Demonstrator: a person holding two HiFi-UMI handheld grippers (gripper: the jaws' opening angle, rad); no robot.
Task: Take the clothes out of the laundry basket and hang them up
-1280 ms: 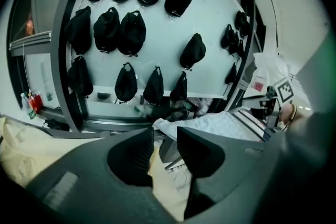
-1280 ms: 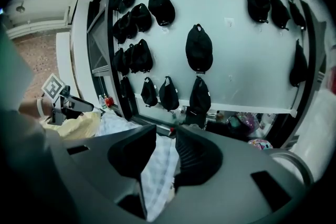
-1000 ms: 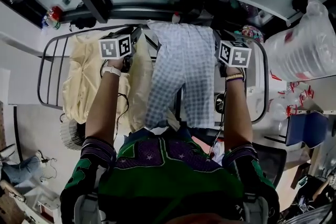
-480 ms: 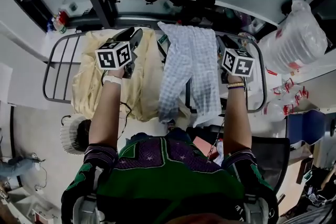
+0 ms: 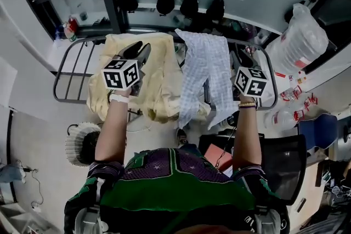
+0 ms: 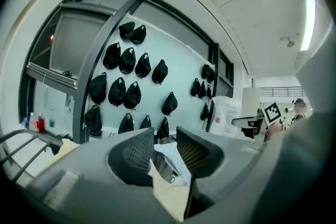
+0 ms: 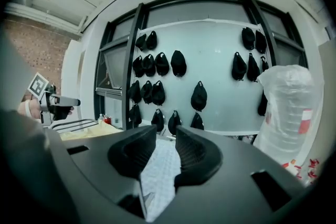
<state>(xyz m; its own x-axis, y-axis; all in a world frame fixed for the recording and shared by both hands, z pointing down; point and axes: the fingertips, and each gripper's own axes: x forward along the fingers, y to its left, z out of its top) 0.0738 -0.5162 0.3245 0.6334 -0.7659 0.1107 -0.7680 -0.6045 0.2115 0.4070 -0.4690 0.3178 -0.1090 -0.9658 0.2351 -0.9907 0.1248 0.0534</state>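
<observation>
Change since a second ago: both grippers are higher and farther out over the drying rack, toward the wall of caps. The checked garment, which was spread broad, now hangs narrower.

Item 1, checked garment: it is draped over the rack's far rail, with the legs trailing toward the person and the lower ends bunched. It lies just beside the yellow cloth.

Item 2, left gripper: the jaws are apart with nothing pinched. Yellow cloth shows below, through the gap.

Item 3, right gripper: the jaws are apart. Checked fabric shows through the gap, but no pad appears to press on it.

Step in hand, as judged: the garment is released and this hanging is nearly finished. To finish it well, draw the legs flat and apart so they do not dry in a fold. Balance the cloth across the rail so its weight does not drag it off, and keep it from overlapping the yellow cloth.

Item 4, white slatted basket: it stands on the floor under the left forearm and is likely the laundry source. Its contents cannot be made out.

Surroundings:
- Black caps hang on the wall behind.
- Bottles stand on a ledge at the left.
- A large clear plastic sack is at the right.
- A black chair is close to the right arm.

Obstructions: the chair and sack crowd the right side, and the rack already carries two pieces.
</observation>
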